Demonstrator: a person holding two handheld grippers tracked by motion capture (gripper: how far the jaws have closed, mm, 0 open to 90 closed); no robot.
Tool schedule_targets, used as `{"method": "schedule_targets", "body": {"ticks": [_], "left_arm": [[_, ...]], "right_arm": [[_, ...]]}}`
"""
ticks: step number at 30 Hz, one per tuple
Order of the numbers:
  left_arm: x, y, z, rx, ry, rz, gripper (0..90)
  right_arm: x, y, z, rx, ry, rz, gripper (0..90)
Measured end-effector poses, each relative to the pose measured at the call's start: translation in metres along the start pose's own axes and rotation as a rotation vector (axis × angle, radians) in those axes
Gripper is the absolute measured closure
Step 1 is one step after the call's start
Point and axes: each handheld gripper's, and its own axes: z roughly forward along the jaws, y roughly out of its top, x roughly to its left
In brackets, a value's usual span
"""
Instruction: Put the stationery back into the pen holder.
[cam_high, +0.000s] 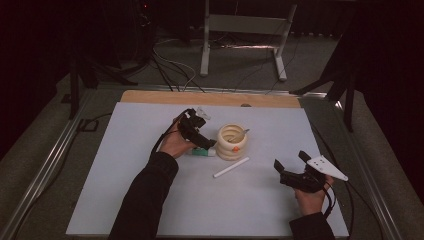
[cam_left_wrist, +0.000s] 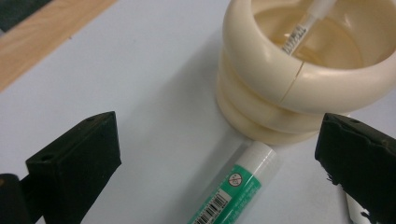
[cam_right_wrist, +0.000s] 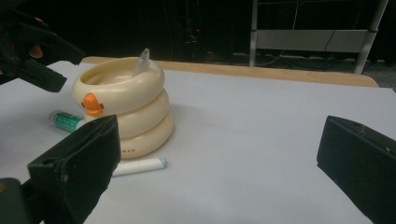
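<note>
Hovering at the near right edge of the pale grey table (cam_high: 125, 200), the right gripper (cam_high: 292, 166) is held with jaws spread, empty. Farther in, a white plastic stick (cam_high: 231, 167) lies flat. Beyond it, the left gripper (cam_left_wrist: 217, 154) is poised with jaws wide over the green-and-white glue stick (cam_left_wrist: 233, 191), which lies touching the cream ringed duck-shaped pen holder (cam_high: 231, 142). If closed askew, the tube could be rolled away or the holder nudged.
</note>
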Motion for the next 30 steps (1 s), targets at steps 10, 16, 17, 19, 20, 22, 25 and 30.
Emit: {"method": "schedule_targets", "body": {"ticks": [10,16,17,19,20,22,25,30], "left_arm": [[-0.001,-0.007,0.010,0.060,-0.017,0.017,6.5],[-0.002,-0.009,0.014,0.077,-0.027,0.023,6.6],[-0.002,-0.009,0.015,0.079,-0.027,0.023,6.7],[-0.001,-0.010,0.015,0.087,-0.027,0.023,7.2],[-0.001,-0.010,0.016,0.090,-0.028,0.024,7.2],[-0.001,-0.011,0.016,0.092,-0.027,0.021,7.2],[0.000,-0.011,0.016,0.095,-0.030,0.022,7.3],[-0.001,-0.013,0.020,0.133,-0.021,0.045,9.9]], "right_arm": [[0.000,0.000,0.000,0.002,-0.001,-0.001,0.0],[0.000,0.000,0.001,0.002,0.000,-0.002,0.0],[0.000,0.000,0.001,0.003,0.000,-0.001,0.0],[0.000,0.000,0.001,0.002,0.000,-0.002,0.0],[0.000,0.000,0.000,0.002,0.000,-0.001,0.0],[0.000,0.000,0.001,0.003,-0.001,-0.002,0.0],[0.000,0.000,0.001,0.004,0.001,-0.001,0.0],[0.000,0.000,0.001,0.006,0.002,-0.003,0.0]]}}
